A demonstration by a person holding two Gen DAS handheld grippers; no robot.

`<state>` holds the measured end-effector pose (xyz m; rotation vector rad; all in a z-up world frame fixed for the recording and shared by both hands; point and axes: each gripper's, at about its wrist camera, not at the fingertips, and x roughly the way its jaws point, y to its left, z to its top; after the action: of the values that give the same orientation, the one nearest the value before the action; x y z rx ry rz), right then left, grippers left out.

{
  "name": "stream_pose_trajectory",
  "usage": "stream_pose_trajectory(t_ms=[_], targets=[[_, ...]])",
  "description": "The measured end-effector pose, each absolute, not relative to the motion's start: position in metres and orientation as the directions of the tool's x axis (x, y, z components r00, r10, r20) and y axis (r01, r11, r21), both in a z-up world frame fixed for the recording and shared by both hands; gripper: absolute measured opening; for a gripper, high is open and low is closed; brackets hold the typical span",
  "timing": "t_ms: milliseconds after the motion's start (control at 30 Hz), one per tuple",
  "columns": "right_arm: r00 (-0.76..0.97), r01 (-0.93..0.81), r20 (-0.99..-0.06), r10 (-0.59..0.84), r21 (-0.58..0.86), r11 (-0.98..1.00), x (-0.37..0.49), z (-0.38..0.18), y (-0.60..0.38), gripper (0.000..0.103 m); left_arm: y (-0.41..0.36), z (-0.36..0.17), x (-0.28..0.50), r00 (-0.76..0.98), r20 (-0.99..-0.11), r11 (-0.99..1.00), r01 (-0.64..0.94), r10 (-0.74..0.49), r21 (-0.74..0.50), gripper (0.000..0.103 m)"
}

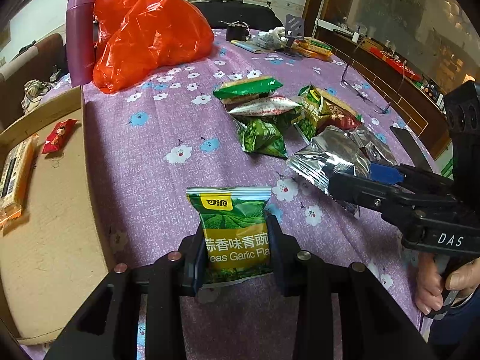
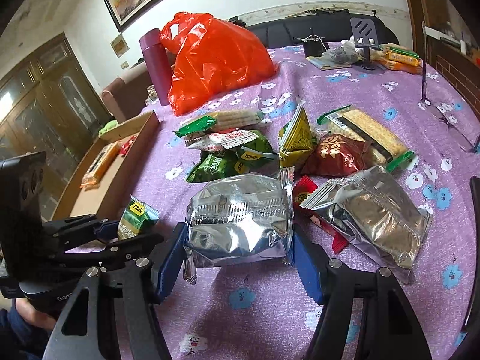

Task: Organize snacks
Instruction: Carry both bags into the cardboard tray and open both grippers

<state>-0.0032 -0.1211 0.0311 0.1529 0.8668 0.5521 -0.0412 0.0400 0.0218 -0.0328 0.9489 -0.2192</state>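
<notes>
My left gripper [image 1: 237, 241] is shut on a green garlic-pea packet [image 1: 234, 231], held upright over the purple flowered tablecloth [image 1: 156, 138]; the right wrist view shows this packet [image 2: 136, 214] at the left. My right gripper [image 2: 238, 235] has its blue pads pressed on both sides of a silver foil packet [image 2: 240, 216], with the packet [image 1: 318, 159] filling the gap. Behind it lies a heap of snacks: green pea packets [image 2: 222, 162], a cracker pack [image 2: 366, 132], a dark red packet [image 2: 339, 156] and a second silver packet [image 2: 375, 216]. A cardboard box [image 1: 54, 210] stands at the left.
The box holds an orange cracker pack [image 1: 15, 177] and a small red candy [image 1: 58, 139]. An orange plastic bag [image 1: 150, 30] and a purple flask [image 1: 79, 36] stand at the back left. A phone stand [image 2: 364, 39] and more packets lie at the far right.
</notes>
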Motion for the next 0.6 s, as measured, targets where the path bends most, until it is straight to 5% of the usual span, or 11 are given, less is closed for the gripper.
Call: stream_pose_trajectory(t_ms=[600], targets=[[0.566,-0.432,-0.632,0.53,0.32,0.843,-0.024,0.06,-0.112,0.072,0.088,0.08,-0.057,0.662,-0.711,0.969,0.113,-0.237,-0.218,0.032]])
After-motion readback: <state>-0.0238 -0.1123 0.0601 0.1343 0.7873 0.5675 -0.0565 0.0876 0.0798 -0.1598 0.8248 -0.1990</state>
